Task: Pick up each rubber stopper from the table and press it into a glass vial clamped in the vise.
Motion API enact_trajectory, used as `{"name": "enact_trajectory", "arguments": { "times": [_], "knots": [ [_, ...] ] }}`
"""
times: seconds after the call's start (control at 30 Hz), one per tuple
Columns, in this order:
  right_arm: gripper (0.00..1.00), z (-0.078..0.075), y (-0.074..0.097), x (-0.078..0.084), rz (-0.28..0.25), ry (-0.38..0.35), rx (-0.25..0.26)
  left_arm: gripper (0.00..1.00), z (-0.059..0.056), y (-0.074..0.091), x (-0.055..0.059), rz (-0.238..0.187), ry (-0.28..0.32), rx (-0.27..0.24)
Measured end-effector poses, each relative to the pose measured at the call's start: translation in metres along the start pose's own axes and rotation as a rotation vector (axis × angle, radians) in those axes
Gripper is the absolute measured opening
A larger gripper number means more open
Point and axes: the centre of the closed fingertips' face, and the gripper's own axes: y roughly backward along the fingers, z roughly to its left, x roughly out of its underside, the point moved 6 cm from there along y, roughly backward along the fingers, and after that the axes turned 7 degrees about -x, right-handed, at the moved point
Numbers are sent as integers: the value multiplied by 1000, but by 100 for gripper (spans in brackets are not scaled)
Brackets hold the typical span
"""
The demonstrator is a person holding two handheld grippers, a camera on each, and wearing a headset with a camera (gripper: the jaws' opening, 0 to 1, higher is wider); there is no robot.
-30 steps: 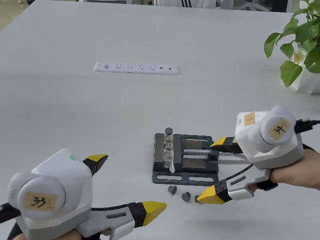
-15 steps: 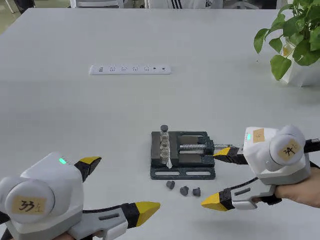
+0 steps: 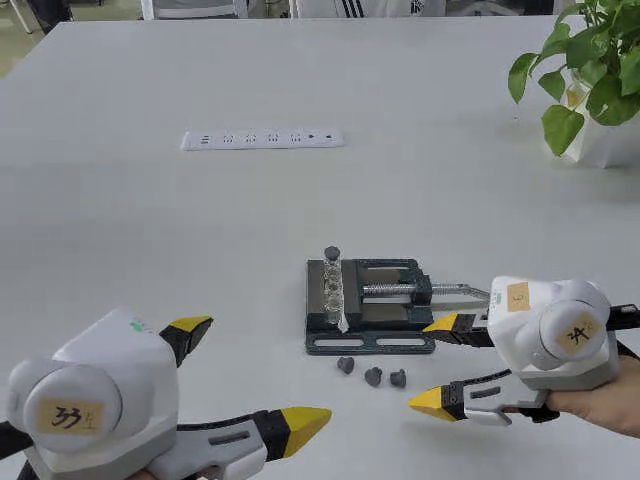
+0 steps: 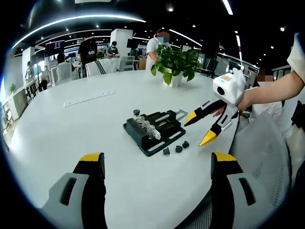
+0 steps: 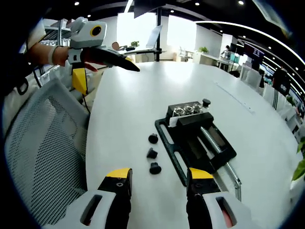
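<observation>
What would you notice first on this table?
Probably the big white grippers with yellow-tipped fingers: the left gripper at lower left, the right gripper at right, both open. Between them a dark vise holds a row of glass vials, with three rubber stoppers loose in front.

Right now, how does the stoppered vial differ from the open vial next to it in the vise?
The stoppered vial has a dark rubber stopper in its mouth; the open vial beside it shows a bare rim. The stoppered vial sits at the end of the row; the open vial has a neighbour on each side. Both are clear glass, upright, clamped in the vise.
</observation>
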Motion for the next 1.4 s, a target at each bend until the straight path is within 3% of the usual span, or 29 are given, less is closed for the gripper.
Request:
{"name": "enact_trajectory", "arguments": {
  "times": [0.3,0.77,1.4],
  "knots": [
    [26,3,-12,7,21,35,-31,91,-1,4,3,10,2,-1],
    [17,1,-23,7,37,67,-63,91,-1,4,6,22,6,-6],
    [7,-2,-24,6,44,76,-71,91,-2,1,7,29,13,-3]
  ]
}}
